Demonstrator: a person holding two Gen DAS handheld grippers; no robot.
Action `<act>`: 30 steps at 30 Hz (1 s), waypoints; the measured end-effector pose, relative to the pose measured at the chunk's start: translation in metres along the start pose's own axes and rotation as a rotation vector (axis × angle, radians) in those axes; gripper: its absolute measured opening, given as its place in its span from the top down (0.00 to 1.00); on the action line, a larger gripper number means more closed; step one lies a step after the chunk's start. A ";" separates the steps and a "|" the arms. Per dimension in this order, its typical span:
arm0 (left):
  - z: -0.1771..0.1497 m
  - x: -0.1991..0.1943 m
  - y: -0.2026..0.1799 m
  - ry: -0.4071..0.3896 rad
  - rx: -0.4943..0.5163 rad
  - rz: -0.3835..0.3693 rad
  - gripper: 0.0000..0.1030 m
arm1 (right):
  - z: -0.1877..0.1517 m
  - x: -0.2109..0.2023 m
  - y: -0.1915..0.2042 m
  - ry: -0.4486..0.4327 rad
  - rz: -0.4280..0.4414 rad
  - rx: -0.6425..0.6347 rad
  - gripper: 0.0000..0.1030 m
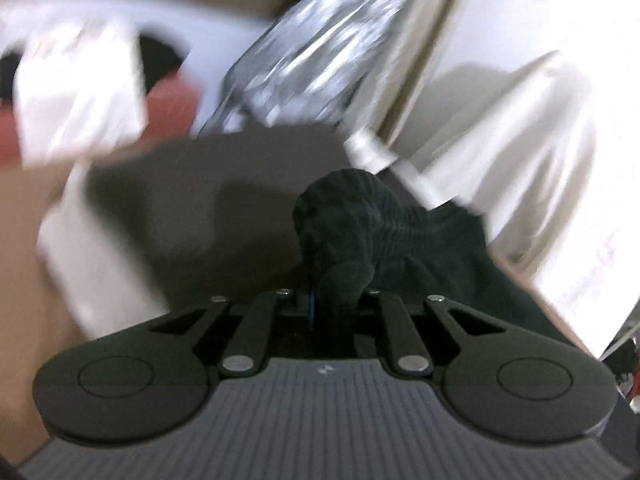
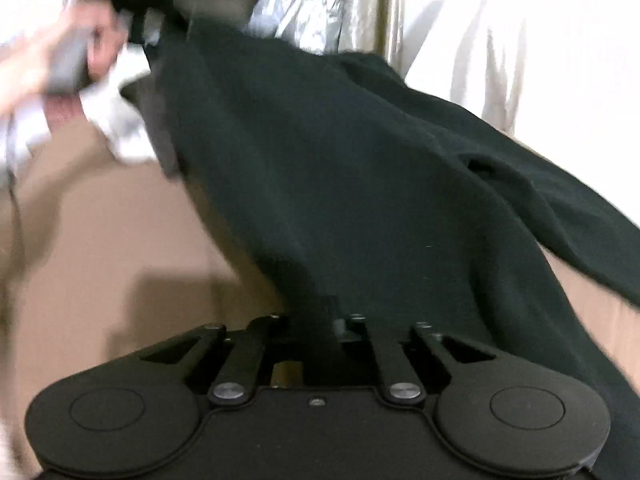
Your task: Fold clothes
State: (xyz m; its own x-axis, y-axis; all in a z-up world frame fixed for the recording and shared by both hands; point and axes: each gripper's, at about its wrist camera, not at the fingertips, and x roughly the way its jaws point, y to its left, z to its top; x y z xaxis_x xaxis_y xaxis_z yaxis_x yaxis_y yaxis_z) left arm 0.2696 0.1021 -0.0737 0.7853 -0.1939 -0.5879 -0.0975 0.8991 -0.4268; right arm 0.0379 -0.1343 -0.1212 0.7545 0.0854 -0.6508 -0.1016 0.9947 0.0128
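A dark green-black garment (image 2: 360, 184) hangs stretched between both grippers above a tan table (image 2: 120, 240). My right gripper (image 2: 324, 312) is shut on one edge of it; the cloth runs away up and to the left. At the far upper left of the right wrist view, the other gripper (image 2: 132, 12) holds the far corner, with a hand beside it. In the left wrist view my left gripper (image 1: 340, 292) is shut on a bunched fold of the same garment (image 1: 360, 232). Both views are blurred by motion.
A white curtain or sheet (image 2: 520, 40) fills the right background. A crinkled silver plastic sheet (image 1: 316, 48) hangs at top centre. A white sleeve and hand (image 1: 80, 92) show at the left of the left wrist view. The tan table (image 1: 160, 208) lies below.
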 end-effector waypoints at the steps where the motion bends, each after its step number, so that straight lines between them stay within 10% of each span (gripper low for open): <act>1: -0.003 0.002 0.013 0.042 -0.074 -0.012 0.90 | -0.002 -0.010 0.000 0.002 0.047 0.025 0.93; 5: 0.003 -0.010 0.024 0.050 -0.153 -0.091 0.90 | -0.004 -0.023 0.013 0.040 0.153 -0.017 0.92; 12: -0.013 0.023 0.035 0.145 -0.168 0.008 0.87 | -0.013 -0.019 0.026 0.142 0.171 -0.131 0.90; 20: -0.010 0.009 0.045 0.168 -0.179 -0.048 0.71 | -0.007 -0.034 0.018 0.159 0.280 -0.141 0.52; 25: -0.007 -0.028 0.012 0.066 0.043 0.058 0.52 | 0.004 -0.079 -0.057 0.093 0.285 -0.011 0.52; 30: -0.002 -0.080 0.000 -0.154 -0.024 0.065 0.51 | 0.002 -0.105 -0.172 0.115 0.156 0.154 0.47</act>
State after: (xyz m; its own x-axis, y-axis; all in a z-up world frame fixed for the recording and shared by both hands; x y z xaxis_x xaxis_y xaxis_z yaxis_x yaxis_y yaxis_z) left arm 0.2051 0.1169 -0.0284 0.8613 -0.0717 -0.5030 -0.1640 0.8978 -0.4087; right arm -0.0229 -0.3146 -0.0537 0.6580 0.2404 -0.7136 -0.1043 0.9676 0.2297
